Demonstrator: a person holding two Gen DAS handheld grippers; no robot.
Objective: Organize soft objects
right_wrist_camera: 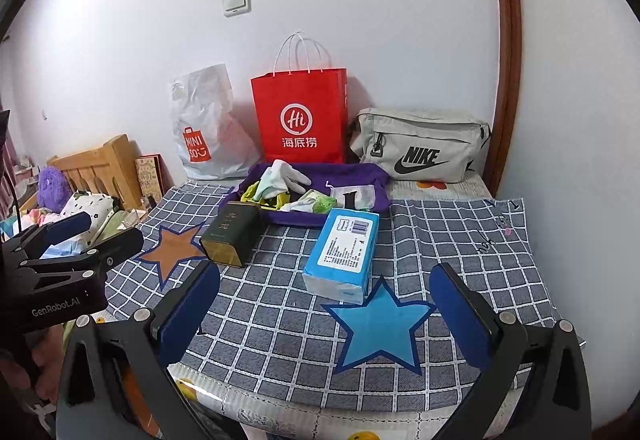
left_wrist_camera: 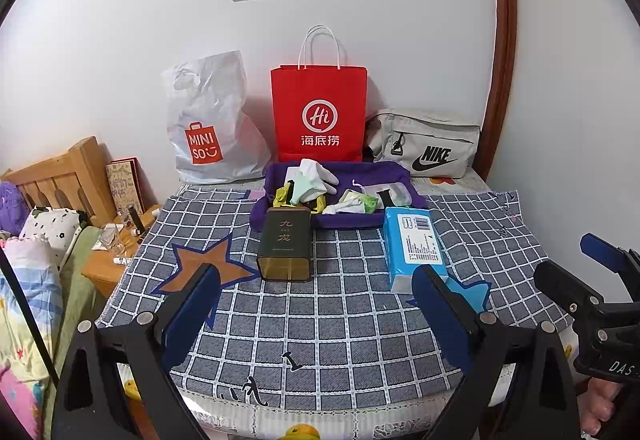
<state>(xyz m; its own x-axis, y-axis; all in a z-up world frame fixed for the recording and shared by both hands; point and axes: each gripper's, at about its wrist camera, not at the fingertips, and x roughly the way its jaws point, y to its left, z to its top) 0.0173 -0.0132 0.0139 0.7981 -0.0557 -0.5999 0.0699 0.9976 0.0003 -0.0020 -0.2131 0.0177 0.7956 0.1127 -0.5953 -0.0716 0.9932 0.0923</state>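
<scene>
A purple fabric tray (left_wrist_camera: 276, 176) (right_wrist_camera: 360, 172) at the back of the checked cloth holds a white glove (left_wrist_camera: 318, 172) (right_wrist_camera: 290, 176), green and yellow soft bits and a clear pouch (left_wrist_camera: 394, 194). In front of it lie a blue tissue pack (left_wrist_camera: 416, 248) (right_wrist_camera: 344, 252) and a dark tin box (left_wrist_camera: 285, 250) (right_wrist_camera: 232, 232). My left gripper (left_wrist_camera: 318, 310) is open and held low over the near part of the cloth. My right gripper (right_wrist_camera: 328, 310) is open above the blue star patch (right_wrist_camera: 380, 324). Neither holds anything.
Against the wall stand a white Miniso plastic bag (left_wrist_camera: 208, 120), a red paper bag (left_wrist_camera: 320, 112) and a grey Nike pouch (left_wrist_camera: 428, 144). A wooden headboard (left_wrist_camera: 60, 176), bedding and a cluttered nightstand (left_wrist_camera: 116, 244) lie left. A brown door frame (left_wrist_camera: 500, 40) runs up the right.
</scene>
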